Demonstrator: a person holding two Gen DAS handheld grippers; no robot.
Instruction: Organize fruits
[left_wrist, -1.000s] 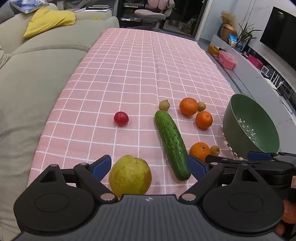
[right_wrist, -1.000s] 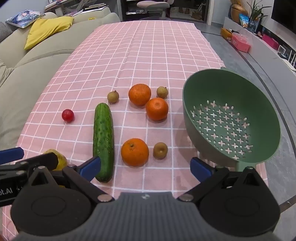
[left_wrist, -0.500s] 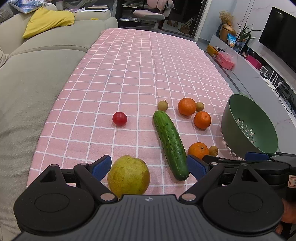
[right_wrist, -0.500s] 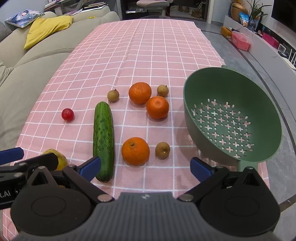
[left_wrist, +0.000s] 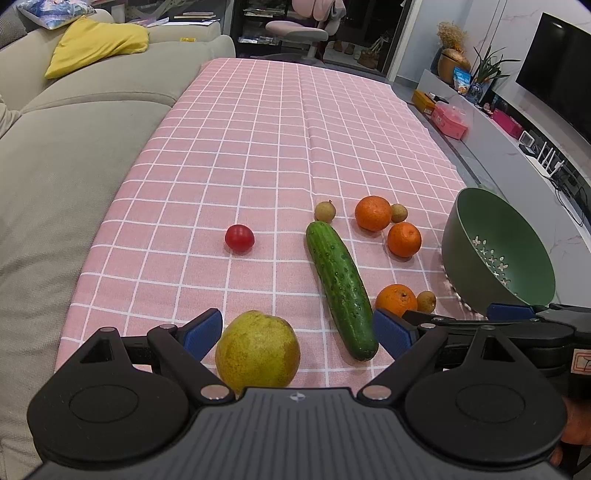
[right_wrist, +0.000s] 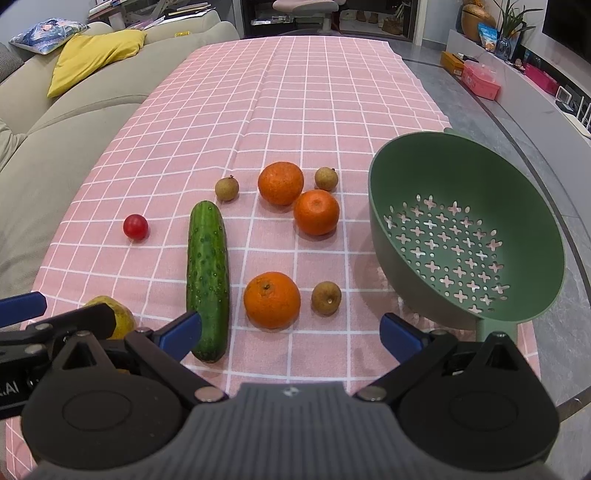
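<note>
On the pink checked tablecloth lie a yellow-green pear, a cucumber, a red cherry tomato, three oranges and three small brown longans. A green colander stands at the right edge. My left gripper is open, with the pear between its fingers near the front edge. My right gripper is open and empty, just in front of the nearest orange and longan.
A grey sofa with a yellow cushion runs along the table's left side. The floor and a low TV shelf lie to the right. The far half of the cloth holds nothing.
Both views have shifted slightly; the fruits sit a little lower and nearer in the right wrist view. No fruit has moved and both grippers stay open.
</note>
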